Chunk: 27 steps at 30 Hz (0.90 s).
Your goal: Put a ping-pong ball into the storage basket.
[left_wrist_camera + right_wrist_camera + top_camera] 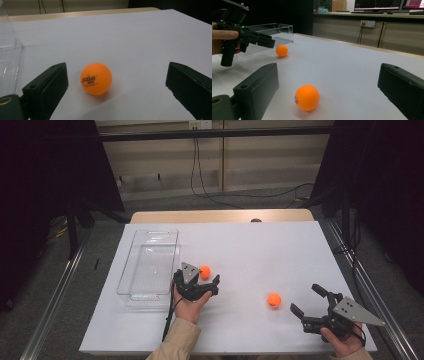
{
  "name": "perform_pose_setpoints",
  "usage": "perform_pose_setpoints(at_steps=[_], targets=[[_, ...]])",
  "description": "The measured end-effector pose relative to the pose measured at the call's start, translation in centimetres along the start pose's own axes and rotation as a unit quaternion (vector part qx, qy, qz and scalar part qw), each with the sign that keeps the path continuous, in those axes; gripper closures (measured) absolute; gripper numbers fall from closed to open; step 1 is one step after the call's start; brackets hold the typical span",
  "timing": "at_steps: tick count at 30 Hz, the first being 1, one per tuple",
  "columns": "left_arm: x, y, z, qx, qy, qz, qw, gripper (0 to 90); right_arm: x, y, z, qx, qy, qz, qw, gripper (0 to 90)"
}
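Left hand-held gripper, jaws apart, flanks one orange ball beside the clear tray; right hand-held gripper, jaws apart, faces the other ball on the worktop

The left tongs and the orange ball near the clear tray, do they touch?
Apart. The left gripper view shows white table between the ball and both jaws of the left tongs.

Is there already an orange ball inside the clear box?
No, the clear box holds nothing, and both orange balls sit on the white table outside it.
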<state>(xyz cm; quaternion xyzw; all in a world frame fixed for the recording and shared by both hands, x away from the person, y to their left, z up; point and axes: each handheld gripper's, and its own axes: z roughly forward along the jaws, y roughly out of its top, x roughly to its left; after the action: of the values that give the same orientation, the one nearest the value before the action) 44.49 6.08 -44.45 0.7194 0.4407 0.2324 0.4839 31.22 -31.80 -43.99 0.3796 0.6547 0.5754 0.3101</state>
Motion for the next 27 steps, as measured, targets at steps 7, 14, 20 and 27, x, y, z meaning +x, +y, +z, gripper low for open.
perform_pose_setpoints(at_steps=[7,14,20,27], targets=[[0.0,0.2,0.2,0.002,0.001,-0.003,1.0000,4.6,0.1,0.0,0.0,-0.003,-0.005,0.003,1.0000,3.2],[0.2,0.3,0.5,0.013,0.001,-0.002,0.9999,5.1,0.0,0.0,0.0,-0.001,-0.001,-0.002,1.0000,3.2],[0.2,0.5,0.9,0.022,0.008,-0.002,0.9997,5.6,0.0,0.0,0.0,-0.003,-0.002,0.001,1.0000,3.3],[0.3,0.5,1.3,0.034,0.014,-0.004,0.9993,7.0,0.0,0.1,0.0,-0.003,-0.002,0.001,1.0000,3.2]])
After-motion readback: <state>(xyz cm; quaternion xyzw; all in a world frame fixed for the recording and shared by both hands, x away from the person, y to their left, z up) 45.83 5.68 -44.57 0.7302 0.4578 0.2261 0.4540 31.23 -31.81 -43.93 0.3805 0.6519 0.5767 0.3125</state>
